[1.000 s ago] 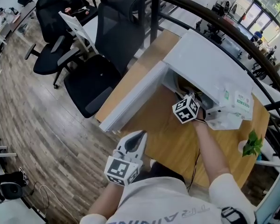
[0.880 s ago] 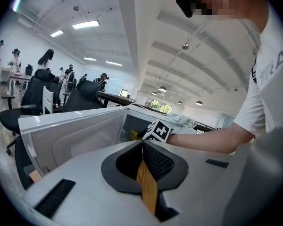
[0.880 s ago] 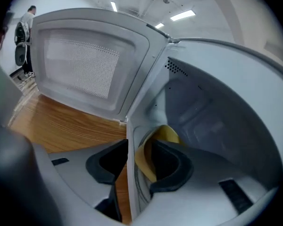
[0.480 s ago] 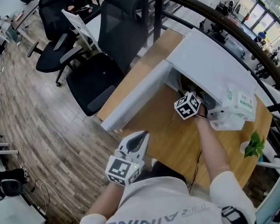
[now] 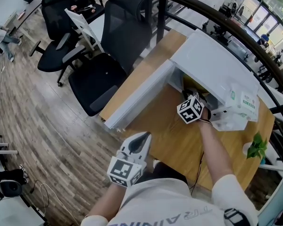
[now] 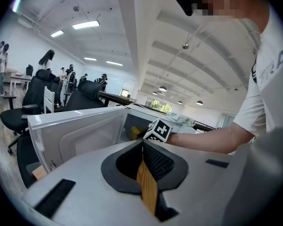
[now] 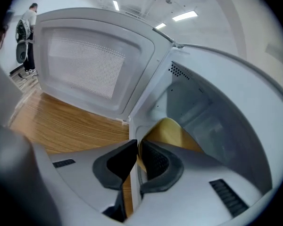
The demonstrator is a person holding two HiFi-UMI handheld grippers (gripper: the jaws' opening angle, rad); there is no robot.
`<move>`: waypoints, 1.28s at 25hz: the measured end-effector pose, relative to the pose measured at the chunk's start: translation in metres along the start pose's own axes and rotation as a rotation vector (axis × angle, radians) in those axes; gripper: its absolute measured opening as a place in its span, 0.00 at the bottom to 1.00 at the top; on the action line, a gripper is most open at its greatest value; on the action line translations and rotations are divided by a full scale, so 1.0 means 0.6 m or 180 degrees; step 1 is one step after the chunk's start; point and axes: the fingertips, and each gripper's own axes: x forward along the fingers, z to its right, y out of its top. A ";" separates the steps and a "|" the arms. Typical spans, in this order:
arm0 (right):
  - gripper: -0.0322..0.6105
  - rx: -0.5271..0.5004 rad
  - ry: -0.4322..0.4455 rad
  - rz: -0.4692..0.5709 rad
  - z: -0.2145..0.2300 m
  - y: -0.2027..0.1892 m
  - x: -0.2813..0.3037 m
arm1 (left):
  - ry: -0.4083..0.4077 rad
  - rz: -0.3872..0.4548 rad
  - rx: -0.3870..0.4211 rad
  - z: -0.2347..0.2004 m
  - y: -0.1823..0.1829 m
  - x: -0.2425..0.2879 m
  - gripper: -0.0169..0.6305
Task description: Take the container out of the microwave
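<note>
Container (image 7: 172, 131), yellow, is sitting inside the open microwave (image 5: 217, 65) at the far edge of the tabletop (image 5: 174, 140), its door (image 5: 137, 98) swinging out toward the left edge. The right gripper (image 7: 136, 147) is reaching into the microwave mouth at nearly the same spot as a second ago. What is differing is its jaws: they have just been closing and are now narrow, pinching the container's near rim. The left gripper (image 6: 142, 145) is hovering unchanged just off the tabletop's near left edge, its jaws resting together on nothing.
</note>
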 end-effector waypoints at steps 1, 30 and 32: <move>0.13 -0.0020 0.0008 0.0009 -0.002 0.003 -0.006 | -0.0007 0.0006 0.0002 0.001 0.001 -0.002 0.08; 0.12 0.0472 0.0365 0.0389 -0.214 0.086 -0.306 | -0.0267 0.0285 0.0231 0.008 0.029 -0.159 0.08; 0.12 0.0501 0.0337 0.0379 -0.234 0.082 -0.333 | -0.0318 0.0301 0.0251 0.012 0.025 -0.174 0.08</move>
